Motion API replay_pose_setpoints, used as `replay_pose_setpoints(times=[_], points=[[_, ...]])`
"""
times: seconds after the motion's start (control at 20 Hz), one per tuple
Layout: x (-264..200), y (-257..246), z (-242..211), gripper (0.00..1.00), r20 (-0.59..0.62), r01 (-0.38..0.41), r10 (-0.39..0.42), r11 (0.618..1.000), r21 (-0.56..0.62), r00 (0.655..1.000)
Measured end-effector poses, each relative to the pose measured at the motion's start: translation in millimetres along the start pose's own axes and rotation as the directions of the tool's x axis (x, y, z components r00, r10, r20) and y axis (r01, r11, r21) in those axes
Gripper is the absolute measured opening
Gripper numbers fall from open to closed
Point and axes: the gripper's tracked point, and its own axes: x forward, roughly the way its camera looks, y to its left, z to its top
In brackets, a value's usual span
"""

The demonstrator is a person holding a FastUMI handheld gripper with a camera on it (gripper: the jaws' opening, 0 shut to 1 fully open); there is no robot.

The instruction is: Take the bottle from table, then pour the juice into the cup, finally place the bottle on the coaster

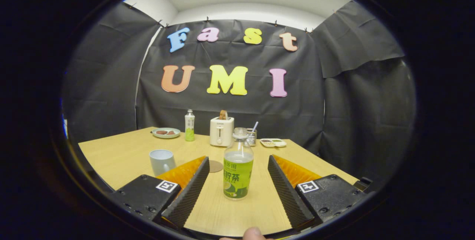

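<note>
wooden table [122, 154] bears an upright bottle [238, 165] between the gripper [238, 160] fingers, spread wide, touching nothing.

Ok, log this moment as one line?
phase: approach | tool: open, straddling upright green-labelled clear bottle, untouched | pale mug: left | round brown coaster: behind left finger

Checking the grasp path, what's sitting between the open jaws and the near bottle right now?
Nothing: in the gripper view the near bottle stands upright between the gripper's open jaws, with only bare table on either side of it.
</note>
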Motion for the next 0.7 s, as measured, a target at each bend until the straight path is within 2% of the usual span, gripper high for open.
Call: replay_pose_setpoints(times=[0.7], points=[[5.3, -0.4, -13.3, 1.00, -0.031, -0.013, 0.013, 1.000, -0.007, 0.999]])
